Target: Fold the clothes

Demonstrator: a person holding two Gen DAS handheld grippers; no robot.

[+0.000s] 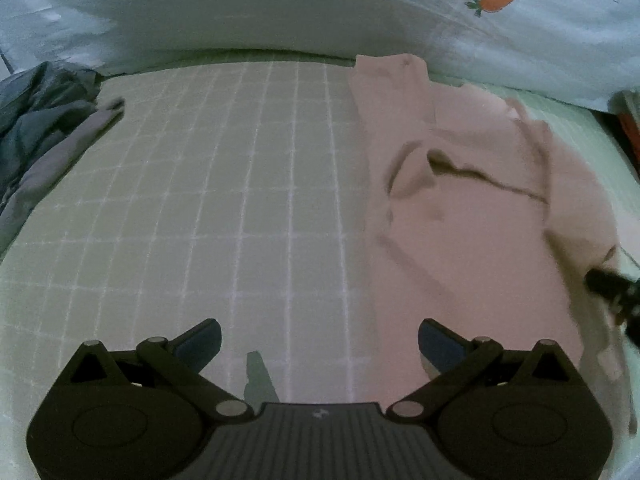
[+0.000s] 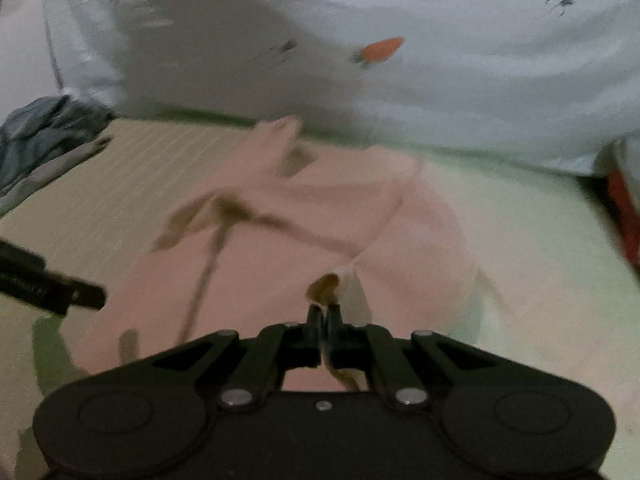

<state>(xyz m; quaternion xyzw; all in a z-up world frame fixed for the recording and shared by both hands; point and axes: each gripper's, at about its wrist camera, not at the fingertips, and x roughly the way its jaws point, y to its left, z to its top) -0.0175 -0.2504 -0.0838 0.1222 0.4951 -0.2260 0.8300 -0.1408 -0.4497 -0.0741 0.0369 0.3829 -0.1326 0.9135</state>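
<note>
Left gripper (image 1: 319,340): jaws released, spread wide, nothing between them. It hovers over the bed surface (image 1: 208,184), a pale green sheet marked with a white grid. The right-hand finger pad (image 1: 440,346) overlaps the near left edge of the pink garment (image 1: 472,216); whether it touches the cloth cannot be determined.

Right gripper (image 2: 325,322): jaws clenched on a thin fold of the pink garment (image 2: 280,248). The pinched edge rises between the fingertips at 12 o'clock of the gripper body, and a strip of cloth continues down behind the jaws. The right wrist view is motion-blurred, so finer cloth detail is not legible.

Location of the pink garment: in the left wrist view it occupies the right half of the bed, from 1 o'clock down to 4 o'clock, lying mostly flat with a raised fold and a dark crease near its centre. One narrow section extends toward 12 o'clock and reaches the base of the carrot-print quilt (image 1: 520,32). In the right wrist view the garment fills the centre, with a dark cord-like line running across it toward 7 o'clock.

Other items: a heap of grey-blue clothes (image 1: 44,128) lies at 9 o'clock at the left edge of the bed, well apart from the pink garment. The carrot-print quilt spans the far side at 12 o'clock. Each gripper appears in the other's view as a dark bar at the frame edge.
</note>
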